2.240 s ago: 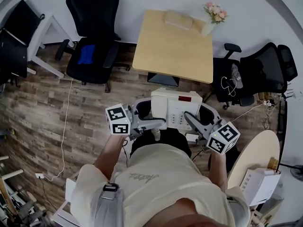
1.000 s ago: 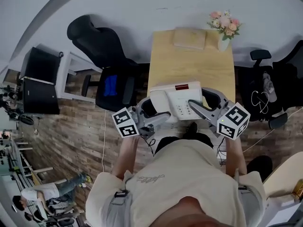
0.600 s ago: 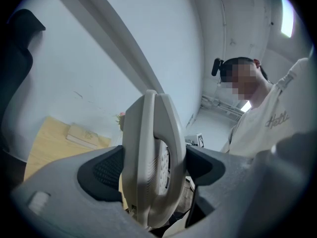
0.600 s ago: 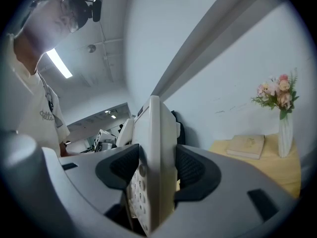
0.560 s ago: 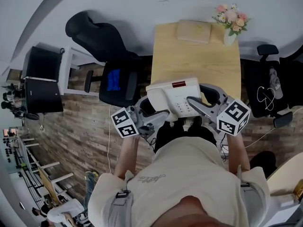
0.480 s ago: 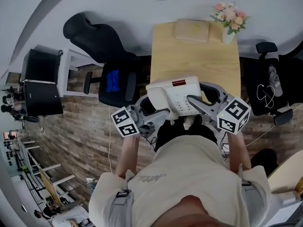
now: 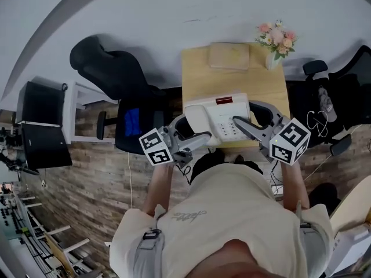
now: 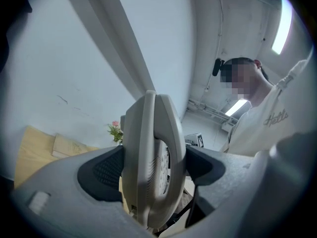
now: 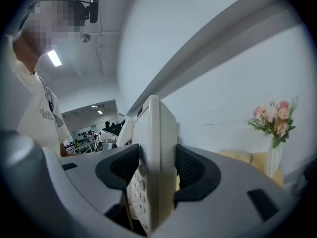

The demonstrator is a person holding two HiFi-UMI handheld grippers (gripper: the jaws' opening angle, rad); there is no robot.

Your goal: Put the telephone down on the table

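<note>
- Left gripper view: left gripper clenched, black pads pressing both faces of the telephone, seen edge-on at its handset end.
- Right gripper view: same firm squeeze by the right gripper, pads on either face of the keypad end, buttons showing on one side.
- Head view: held flat with keypad up, spanning from one gripper to the other, long axis running left to right, one gripper at each end, neither nearer than the other.
- Sits over the near edge of the table, far part over the wood, near part towards the person's body. Height above the top not readable, probably not resting yet.
- Calls for a level carry forward and down onto the bare wood, short of the tan pad and the flower vase, both well apart at the far edge.
- Then likely a release of both grips together.
</note>
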